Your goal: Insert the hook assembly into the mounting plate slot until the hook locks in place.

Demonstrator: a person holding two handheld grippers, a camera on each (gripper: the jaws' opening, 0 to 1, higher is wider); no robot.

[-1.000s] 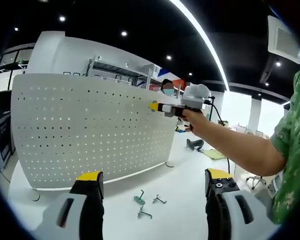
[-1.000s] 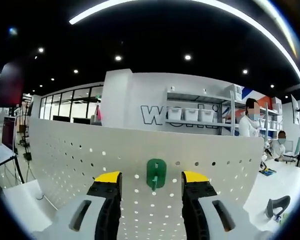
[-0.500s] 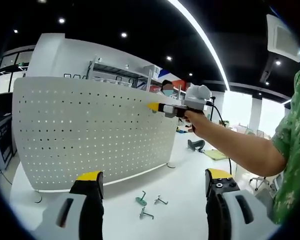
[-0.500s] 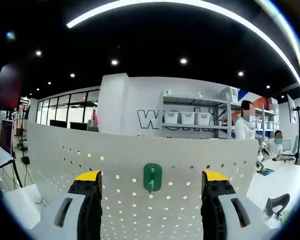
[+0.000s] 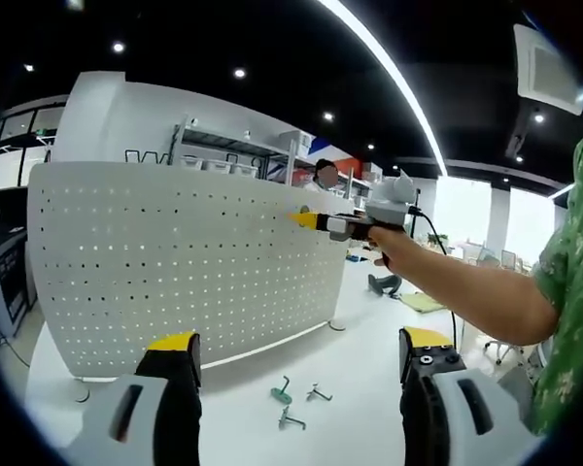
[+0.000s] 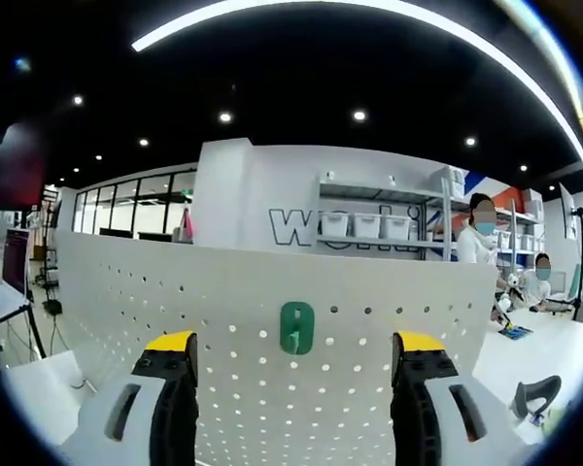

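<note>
So the green hook assembly (image 6: 296, 327) was sitting on the face of the white perforated mounting plate (image 6: 272, 320), near its top edge, straight ahead in the right gripper view. It sat between the yellow-tipped jaws of the right gripper (image 6: 296, 359) but clear of both; those jaws were spread wide and held nothing. I couldn't tell from that angle whether the hook was actually locked into its slot, it just looked flush against the panel.

In the left gripper view, the left gripper (image 5: 296, 359) was down low with its jaws spread apart too, nothing between them. The mounting plate (image 5: 175, 262) stood upright on the white bench (image 5: 350, 388). Three loose hooks (image 5: 296, 403) lay on the bench in front of the plate, one green and two greyish metal ones, close together. The right gripper (image 5: 316, 221) showed up there at the plate's upper right corner, held by the person's hand (image 5: 394, 245), with a green patterned sleeve (image 5: 568, 291) at the edge.
</note>
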